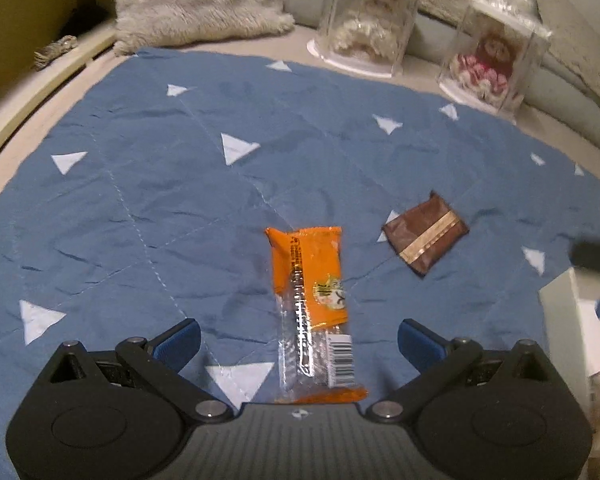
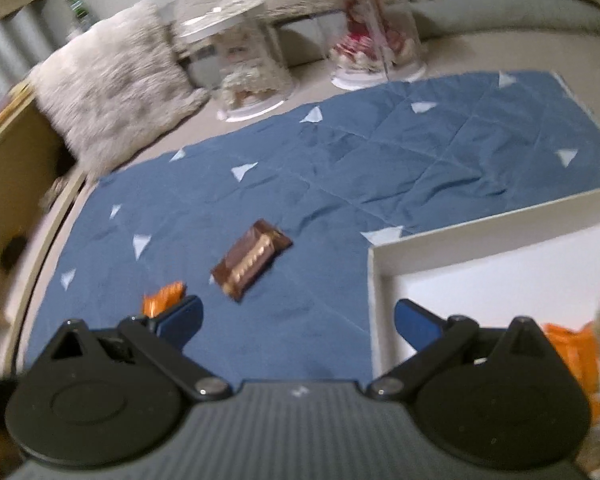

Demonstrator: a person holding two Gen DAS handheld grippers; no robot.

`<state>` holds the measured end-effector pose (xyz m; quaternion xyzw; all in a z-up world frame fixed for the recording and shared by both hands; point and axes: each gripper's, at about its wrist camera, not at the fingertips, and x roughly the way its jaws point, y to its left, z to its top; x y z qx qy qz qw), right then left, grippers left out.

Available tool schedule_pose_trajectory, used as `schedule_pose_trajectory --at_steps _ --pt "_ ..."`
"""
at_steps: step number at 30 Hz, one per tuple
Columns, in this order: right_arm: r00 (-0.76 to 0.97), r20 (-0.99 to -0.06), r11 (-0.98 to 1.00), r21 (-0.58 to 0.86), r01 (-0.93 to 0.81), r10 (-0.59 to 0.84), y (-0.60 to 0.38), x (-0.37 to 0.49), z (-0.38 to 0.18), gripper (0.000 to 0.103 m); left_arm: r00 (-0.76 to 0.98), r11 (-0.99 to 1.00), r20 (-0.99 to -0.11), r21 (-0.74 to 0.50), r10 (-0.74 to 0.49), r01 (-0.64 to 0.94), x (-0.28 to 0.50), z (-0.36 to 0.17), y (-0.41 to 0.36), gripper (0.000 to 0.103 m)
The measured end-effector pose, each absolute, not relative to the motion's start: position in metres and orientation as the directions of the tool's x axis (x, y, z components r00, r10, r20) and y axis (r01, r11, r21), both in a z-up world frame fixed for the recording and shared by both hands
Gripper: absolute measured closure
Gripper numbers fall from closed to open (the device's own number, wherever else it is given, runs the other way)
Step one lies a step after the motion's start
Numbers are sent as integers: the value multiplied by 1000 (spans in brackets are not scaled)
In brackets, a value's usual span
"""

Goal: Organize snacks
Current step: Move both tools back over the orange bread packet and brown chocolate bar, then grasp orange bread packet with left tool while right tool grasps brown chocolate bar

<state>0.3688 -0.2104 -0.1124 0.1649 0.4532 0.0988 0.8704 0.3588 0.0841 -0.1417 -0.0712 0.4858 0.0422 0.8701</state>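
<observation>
An orange snack bar wrapper (image 1: 316, 304) lies lengthwise on the blue cloth (image 1: 180, 200), between the fingers of my open left gripper (image 1: 299, 340); the pads are apart from it. A brown snack packet (image 1: 425, 233) lies to its right, and shows in the right wrist view (image 2: 252, 260). My right gripper (image 2: 298, 322) is open and empty above the cloth, straddling the left wall of a white box (image 2: 480, 236). An orange packet (image 2: 576, 356) lies inside the box. The orange bar's end (image 2: 164, 298) peeks behind my right gripper's left finger.
A furry grey pillow (image 1: 200, 0) lies at the back left. Two clear display cases with dolls (image 1: 368, 20) (image 1: 496, 52) stand behind the cloth. The white box's corner (image 1: 568, 320) is at the right edge. A wooden bed frame (image 1: 28, 92) runs along the left.
</observation>
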Motion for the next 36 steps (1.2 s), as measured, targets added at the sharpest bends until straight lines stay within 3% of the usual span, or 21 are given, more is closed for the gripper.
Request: schedule_pose_trajectory --at_steps 3,8,15,20,26,31,36 --pt "568 -761 917 398 27 314 -191 389 -124 1 522 993 -853 -43 21 -110 368 -153 84 0" --pt "594 -737 945 283 -164 324 -147 423 -136 1 527 998 -849 22 50 -60 371 -166 90 0" --pt "555 -744 911 179 -371 372 -121 464 -163 3 549 996 -835 -69 -30 -50 365 -164 117 0" --pt "527 -756 887 149 -438 387 -120 483 -187 4 565 999 -825 26 7 26 363 -152 116 0" --pt "446 -774 804 133 -579 450 -112 484 -195 4 519 1000 -854 -28 -31 15 367 -159 108 0" --pt "406 -833 713 -19 -701 377 -97 466 -194 4 486 999 -873 -48 -31 -21 365 -165 92 0" --pt "436 -841 720 -82 -689 321 -82 457 -197 7 491 996 -871 -65 -25 -64 364 -165 84 0"
